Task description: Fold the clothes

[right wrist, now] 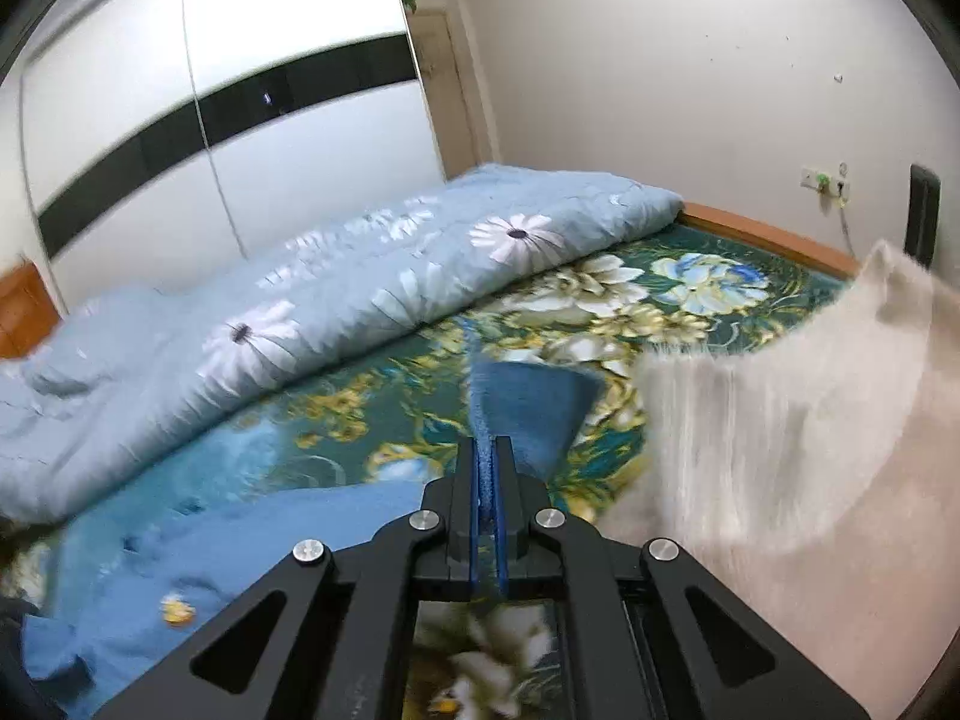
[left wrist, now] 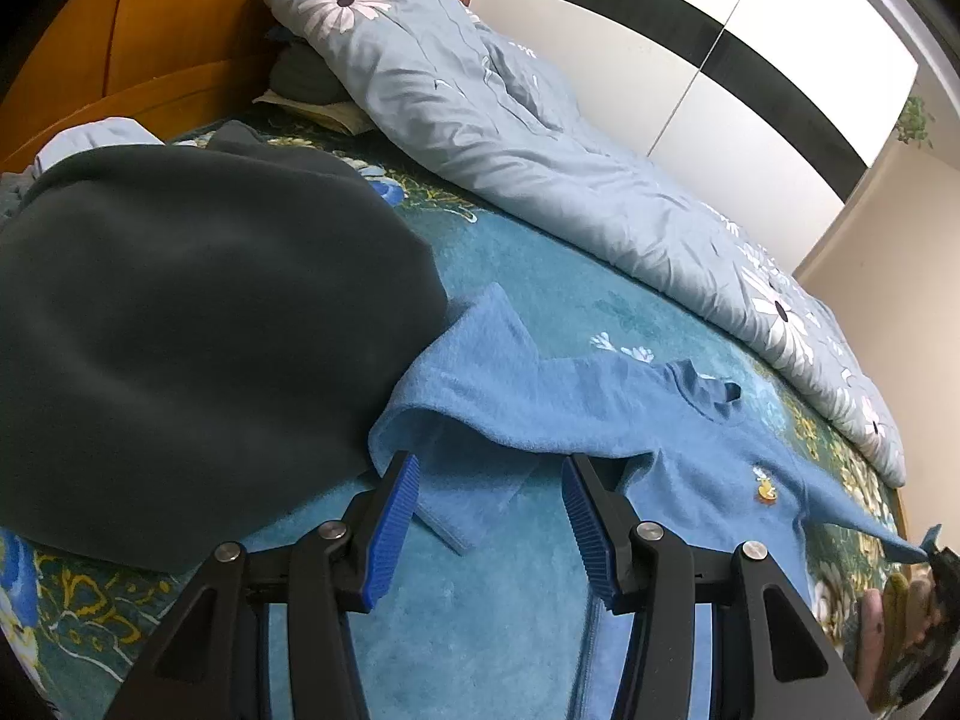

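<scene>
A blue long-sleeved sweater [left wrist: 600, 414] with a small yellow duck emblem lies spread on the teal floral bedspread [left wrist: 540, 312]. My left gripper [left wrist: 489, 471] is open, its blue pads on either side of the sweater's near sleeve, just above the cuff. My right gripper [right wrist: 491, 450] is shut on the sweater's other sleeve [right wrist: 528, 402] and holds it lifted and stretched taut above the bedspread [right wrist: 360, 408]. The sweater's body [right wrist: 198, 546] lies at the lower left of the right wrist view.
A dark green garment [left wrist: 198, 330] is heaped left of the sweater. A light blue daisy-print duvet [left wrist: 540, 144] lies along the bed's far side by the wardrobe [left wrist: 690, 60]. A white fluffy garment [right wrist: 810, 438] lies at the right. The wooden headboard [left wrist: 120, 48] stands beyond.
</scene>
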`<state>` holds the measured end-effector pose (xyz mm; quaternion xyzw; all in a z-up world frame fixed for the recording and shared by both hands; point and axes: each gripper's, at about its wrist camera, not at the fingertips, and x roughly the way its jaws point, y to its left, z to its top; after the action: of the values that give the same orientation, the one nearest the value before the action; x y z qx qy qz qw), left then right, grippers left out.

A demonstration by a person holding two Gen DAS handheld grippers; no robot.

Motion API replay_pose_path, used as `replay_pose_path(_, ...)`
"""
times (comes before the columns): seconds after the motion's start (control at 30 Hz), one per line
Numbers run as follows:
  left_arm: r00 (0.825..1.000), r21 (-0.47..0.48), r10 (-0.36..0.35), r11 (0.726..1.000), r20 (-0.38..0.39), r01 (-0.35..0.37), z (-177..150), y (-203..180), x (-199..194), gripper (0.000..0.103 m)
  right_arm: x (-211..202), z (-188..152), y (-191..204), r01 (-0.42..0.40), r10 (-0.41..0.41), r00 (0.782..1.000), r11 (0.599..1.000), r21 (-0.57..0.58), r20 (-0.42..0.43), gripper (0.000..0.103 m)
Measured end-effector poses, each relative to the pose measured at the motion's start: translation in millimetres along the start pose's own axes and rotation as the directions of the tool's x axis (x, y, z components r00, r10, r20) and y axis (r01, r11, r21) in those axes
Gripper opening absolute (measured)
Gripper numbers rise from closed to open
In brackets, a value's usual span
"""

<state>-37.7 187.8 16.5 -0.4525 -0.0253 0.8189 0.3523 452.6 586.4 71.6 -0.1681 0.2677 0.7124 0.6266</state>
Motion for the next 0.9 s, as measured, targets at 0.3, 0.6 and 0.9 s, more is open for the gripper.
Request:
replay_pose_path(0.3, 1.000, -0.039, -0.008, 0.999, 0.008, 0.009, 5, 10, -2, 0.054, -26, 31, 130, -0.136, 0.179, 0.967, 0.964, -0.227, 0.181, 0.004)
replay_pose_path(0.6, 1.000, -0.068, -0.030, 0.997, 0.008, 0.030, 7, 16, -3, 0.054, -37, -76, 330, -0.375, 0.485, 0.875, 0.662, -0.649, -0.011, 0.004)
replay_pose_path(0.9, 0.999, -0.068, -0.046, 0.997, 0.006, 0.046, 7, 16, -3, 0.054, 3, -214, 387, -0.504, 0.443, 0.846, 0.478, -0.720, -0.298, 0.004)
